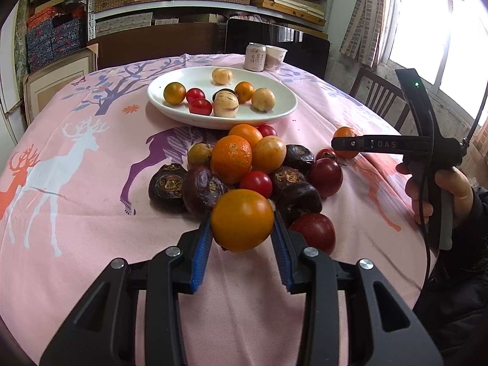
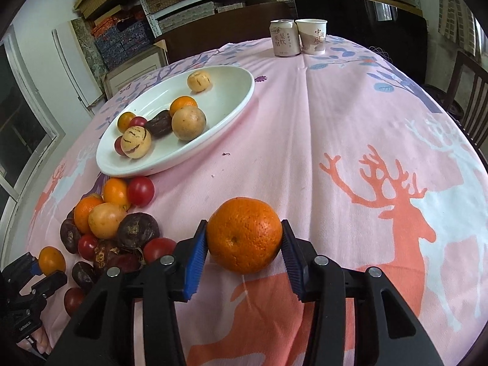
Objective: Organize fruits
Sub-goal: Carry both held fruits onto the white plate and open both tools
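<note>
My left gripper (image 1: 242, 228) is shut on a smooth small orange (image 1: 242, 220), held above the near edge of a fruit pile (image 1: 244, 164) of oranges, red tomatoes and dark purple fruits. My right gripper (image 2: 244, 244) is shut on a rough-skinned mandarin (image 2: 244, 239) over the pink cloth. A white oval plate (image 1: 170, 103) behind the pile holds several small fruits; it also shows in the right wrist view (image 2: 231, 91). The right gripper shows in the left wrist view (image 1: 344, 145) at the right. The left gripper with its orange shows in the right wrist view (image 2: 50, 262) at the lower left.
A drink can (image 1: 254, 56) and a paper cup (image 1: 276, 58) stand at the table's far edge. The round table carries a pink deer-print cloth (image 1: 76, 158). Dark chairs (image 1: 378, 97) stand around it. Shelves with boxes line the back wall.
</note>
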Demonstrator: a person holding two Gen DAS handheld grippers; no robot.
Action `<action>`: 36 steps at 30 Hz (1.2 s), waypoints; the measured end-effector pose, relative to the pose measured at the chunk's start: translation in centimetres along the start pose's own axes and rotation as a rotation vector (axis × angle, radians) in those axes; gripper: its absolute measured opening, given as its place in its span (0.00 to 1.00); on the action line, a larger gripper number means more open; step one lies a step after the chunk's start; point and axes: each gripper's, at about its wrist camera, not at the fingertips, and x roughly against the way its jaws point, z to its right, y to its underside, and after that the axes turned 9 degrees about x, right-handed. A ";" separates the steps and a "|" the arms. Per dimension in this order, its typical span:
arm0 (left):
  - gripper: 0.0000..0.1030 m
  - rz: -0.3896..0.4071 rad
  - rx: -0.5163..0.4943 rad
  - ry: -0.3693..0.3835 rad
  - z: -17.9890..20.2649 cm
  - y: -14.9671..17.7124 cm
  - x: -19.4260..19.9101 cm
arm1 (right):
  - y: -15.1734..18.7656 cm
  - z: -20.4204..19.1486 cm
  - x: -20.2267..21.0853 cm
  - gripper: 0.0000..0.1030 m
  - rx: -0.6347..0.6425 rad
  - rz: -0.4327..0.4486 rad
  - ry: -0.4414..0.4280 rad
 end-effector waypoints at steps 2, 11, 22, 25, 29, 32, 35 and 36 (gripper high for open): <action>0.36 0.000 0.001 0.001 0.0 0.0 0.0 | 0.1 0.0 0.1 0.45 -0.003 0.001 0.000; 0.36 0.001 0.002 0.001 0.0 0.0 0.0 | 0.4 -0.1 0.5 0.45 0.006 0.009 0.009; 0.36 0.021 0.046 -0.018 -0.7 -0.1 0.5 | 1.7 -0.9 2.2 0.45 0.058 0.046 0.011; 0.36 0.023 0.069 -0.034 -1.1 -0.1 0.4 | 2.0 -0.9 2.8 0.45 0.066 0.058 0.013; 0.36 0.026 0.091 -0.059 -1.4 -0.1 0.5 | 2.3 -0.5 3.4 0.45 0.062 0.068 0.009; 0.36 0.022 0.106 -0.067 -1.7 -0.1 0.5 | 2.4 -0.4 4.0 0.45 0.058 0.073 0.002; 0.36 -0.001 0.131 -0.071 -2.1 -0.5 0.2 | 1.6 0.0 5.4 0.45 0.057 0.090 -0.010; 0.36 -0.007 0.142 -0.068 -2.3 -0.7 0.1 | 1.1 0.0 6.0 0.45 0.060 0.102 -0.010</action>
